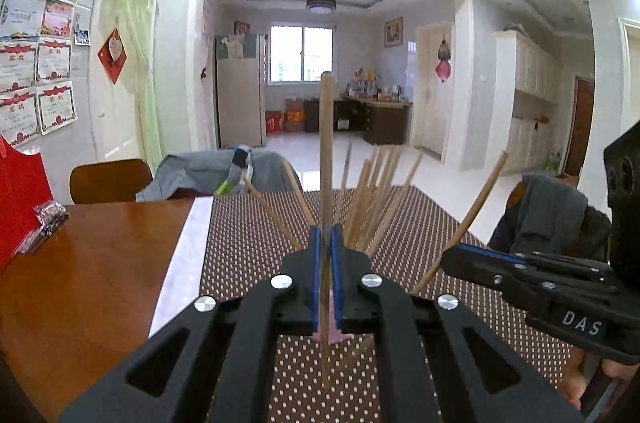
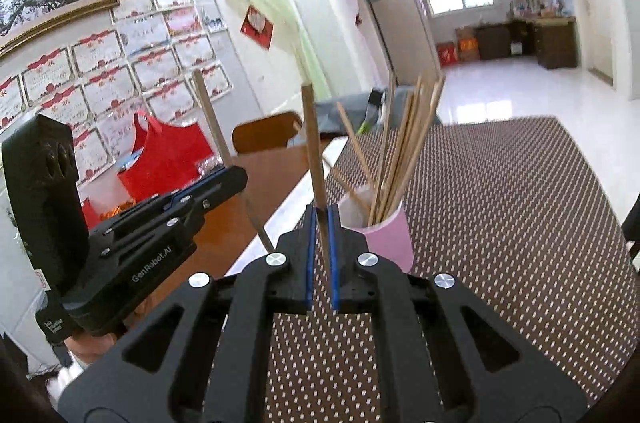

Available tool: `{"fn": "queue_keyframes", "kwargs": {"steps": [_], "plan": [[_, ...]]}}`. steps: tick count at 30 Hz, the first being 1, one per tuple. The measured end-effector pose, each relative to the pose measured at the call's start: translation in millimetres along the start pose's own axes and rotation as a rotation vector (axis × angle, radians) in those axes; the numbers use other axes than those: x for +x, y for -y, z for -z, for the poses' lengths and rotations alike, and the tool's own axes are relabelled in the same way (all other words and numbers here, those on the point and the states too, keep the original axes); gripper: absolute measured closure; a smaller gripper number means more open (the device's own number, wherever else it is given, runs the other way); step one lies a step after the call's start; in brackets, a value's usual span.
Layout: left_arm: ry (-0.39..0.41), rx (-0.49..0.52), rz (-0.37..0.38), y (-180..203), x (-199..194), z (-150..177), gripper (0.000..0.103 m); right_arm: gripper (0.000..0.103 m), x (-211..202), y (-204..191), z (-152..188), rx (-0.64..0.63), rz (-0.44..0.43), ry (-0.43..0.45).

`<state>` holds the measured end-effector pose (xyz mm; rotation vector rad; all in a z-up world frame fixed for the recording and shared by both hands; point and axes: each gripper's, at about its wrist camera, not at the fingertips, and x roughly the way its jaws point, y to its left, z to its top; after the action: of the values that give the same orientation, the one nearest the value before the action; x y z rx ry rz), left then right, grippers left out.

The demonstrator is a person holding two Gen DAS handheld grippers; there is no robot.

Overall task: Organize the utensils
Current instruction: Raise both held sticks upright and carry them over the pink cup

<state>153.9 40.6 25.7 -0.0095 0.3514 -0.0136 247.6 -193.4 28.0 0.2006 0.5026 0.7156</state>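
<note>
Your left gripper (image 1: 326,243) sat closest to the lens, its blue pads clenched on one upright chopstick (image 1: 326,151) above the dotted brown placemat (image 1: 248,223). Just behind it, the other chopsticks (image 1: 376,195) fanned out of the pink cup (image 2: 390,243), which stood on that placemat near its left edge. To the right, your right gripper (image 2: 321,219) pinched a second chopstick (image 2: 313,151), tilted slightly, just beside the cup's rim.
</note>
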Motion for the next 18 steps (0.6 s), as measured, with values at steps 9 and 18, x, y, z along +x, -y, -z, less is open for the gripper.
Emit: {"fn": "queue_keyframes", "kwargs": {"steps": [9,18], "plan": [[0.058,-0.027,0.001,-2.9,12.8,-34.4,0.097,0.097,5.6,-3.9,-26.0,-0.003,0.026,0.119],[-0.025,-0.068,0.011,-12.8,45.3,-27.7,0.097,0.096,56.6,5.2,-19.0,-0.035,0.158,-0.044]]}}
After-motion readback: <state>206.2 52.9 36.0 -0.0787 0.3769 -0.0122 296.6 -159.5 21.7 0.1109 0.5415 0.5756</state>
